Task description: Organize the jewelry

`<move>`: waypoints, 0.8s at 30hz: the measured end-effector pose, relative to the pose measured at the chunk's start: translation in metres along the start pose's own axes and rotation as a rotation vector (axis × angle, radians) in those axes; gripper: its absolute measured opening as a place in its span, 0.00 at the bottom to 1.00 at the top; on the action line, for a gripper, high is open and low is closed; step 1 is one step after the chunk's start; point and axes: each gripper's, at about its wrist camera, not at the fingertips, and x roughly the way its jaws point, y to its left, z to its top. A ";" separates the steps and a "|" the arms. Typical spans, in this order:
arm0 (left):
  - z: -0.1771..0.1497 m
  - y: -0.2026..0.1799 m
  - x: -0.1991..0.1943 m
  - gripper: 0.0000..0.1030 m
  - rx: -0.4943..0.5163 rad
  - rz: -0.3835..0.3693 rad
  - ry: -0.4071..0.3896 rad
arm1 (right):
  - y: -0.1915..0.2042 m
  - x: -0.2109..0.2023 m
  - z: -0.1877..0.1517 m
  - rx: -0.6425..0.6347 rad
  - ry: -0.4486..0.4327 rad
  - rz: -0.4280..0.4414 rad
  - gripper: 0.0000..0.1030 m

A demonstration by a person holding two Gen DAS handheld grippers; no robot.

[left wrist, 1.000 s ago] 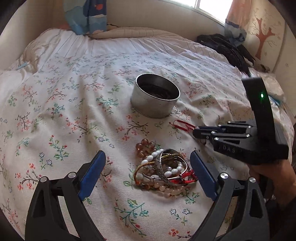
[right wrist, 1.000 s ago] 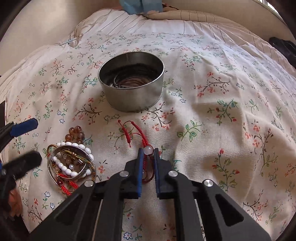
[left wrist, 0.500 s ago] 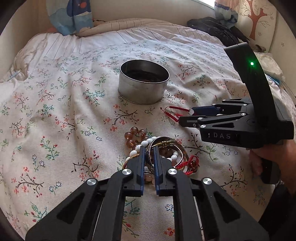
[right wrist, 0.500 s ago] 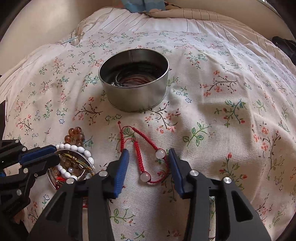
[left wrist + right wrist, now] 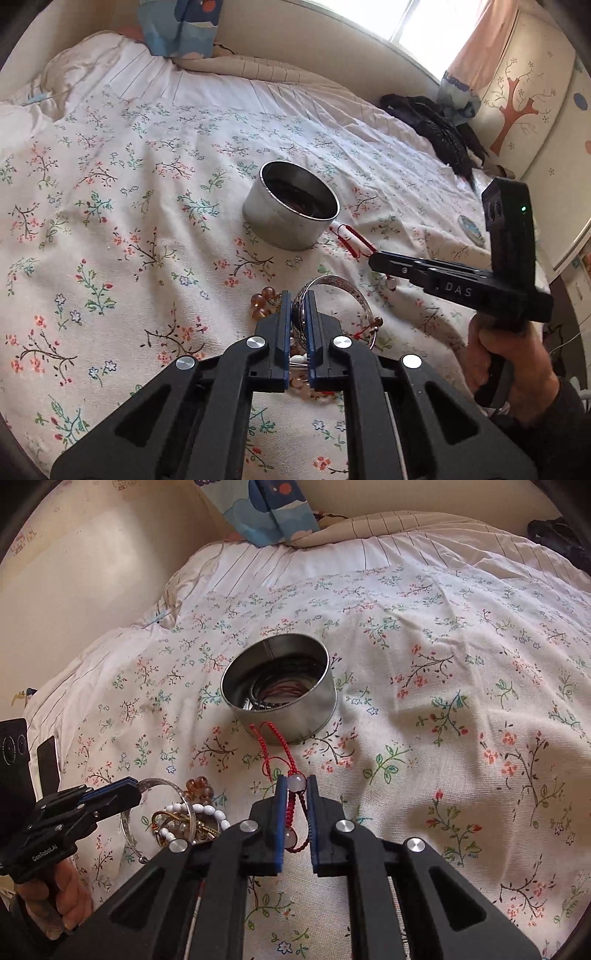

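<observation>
Left wrist view: left gripper (image 5: 297, 306) jaws clamp the silver bangle (image 5: 334, 286) rim, stiff, slick metal. Right gripper (image 5: 294, 794) jaws closing on the red cord bracelet (image 5: 284, 760), limp and light, pinched by its bead. One tin (image 5: 280, 686) on the bed (image 5: 443, 664), bracelets already inside; tangled pile (image 5: 184, 821), count unclear.

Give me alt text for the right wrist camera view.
The right gripper is closing its jaws on a red cord bracelet in front of a round metal tin on a floral bedspread. At left, the left gripper clamps a silver bangle.
</observation>
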 end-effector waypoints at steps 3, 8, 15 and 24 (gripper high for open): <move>0.002 0.003 -0.005 0.06 -0.021 -0.014 -0.026 | 0.001 -0.005 0.003 -0.001 -0.029 0.000 0.11; 0.007 0.001 -0.008 0.06 -0.021 -0.012 -0.056 | 0.004 -0.017 0.006 -0.012 -0.091 0.012 0.11; 0.006 -0.002 0.003 0.06 0.016 0.098 -0.014 | 0.004 -0.022 0.009 -0.015 -0.112 0.013 0.11; 0.005 0.009 0.009 0.00 -0.015 0.097 0.015 | 0.005 -0.019 0.009 -0.019 -0.104 0.007 0.11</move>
